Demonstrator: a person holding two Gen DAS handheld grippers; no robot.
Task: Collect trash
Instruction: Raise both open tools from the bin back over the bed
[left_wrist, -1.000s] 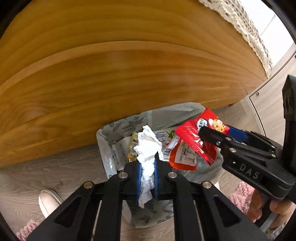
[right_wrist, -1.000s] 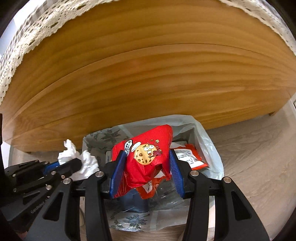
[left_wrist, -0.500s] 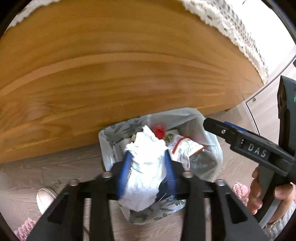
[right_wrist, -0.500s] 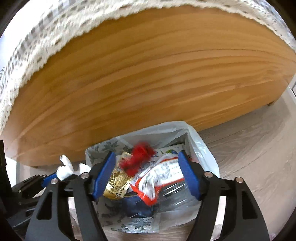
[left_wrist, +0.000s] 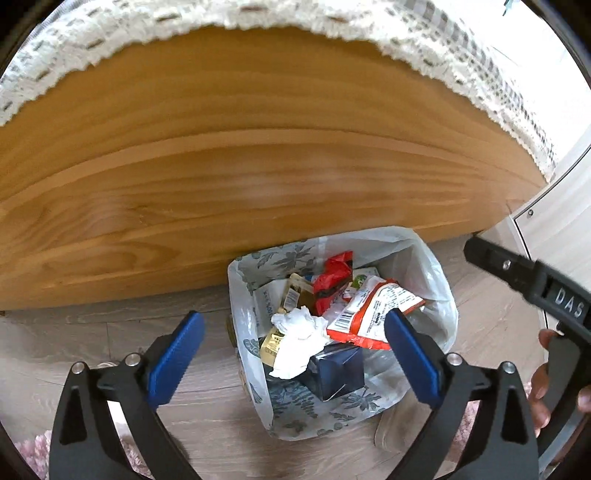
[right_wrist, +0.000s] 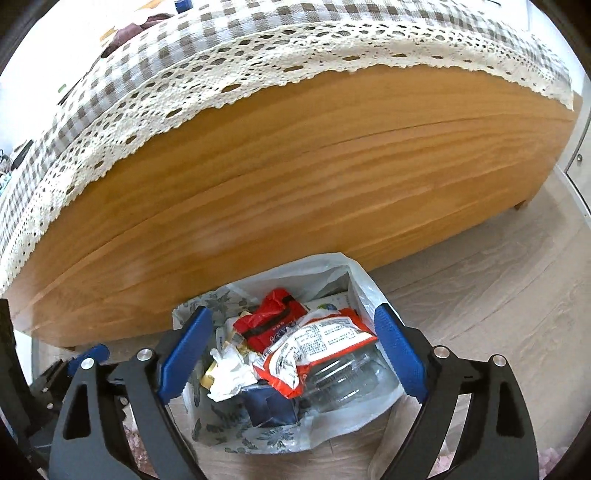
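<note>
With both the left gripper (left_wrist: 291, 354) and right gripper (right_wrist: 293, 350) just spread wide and empty, the crumpled tissue (left_wrist: 299, 341) and red wrapper (right_wrist: 273, 321) lie inside the lined bin (left_wrist: 432, 280): feather-light, soft, best pinched at a fold.

White tissue (left_wrist: 299, 341), red wrapper (left_wrist: 330, 282), floral, perhaps grey, bin liner (left_wrist: 258, 258)

Glossy wooden cabinet (right_wrist: 295, 192), lace cloth (right_wrist: 229, 74), crumpled paper tissue (left_wrist: 299, 341)
</note>
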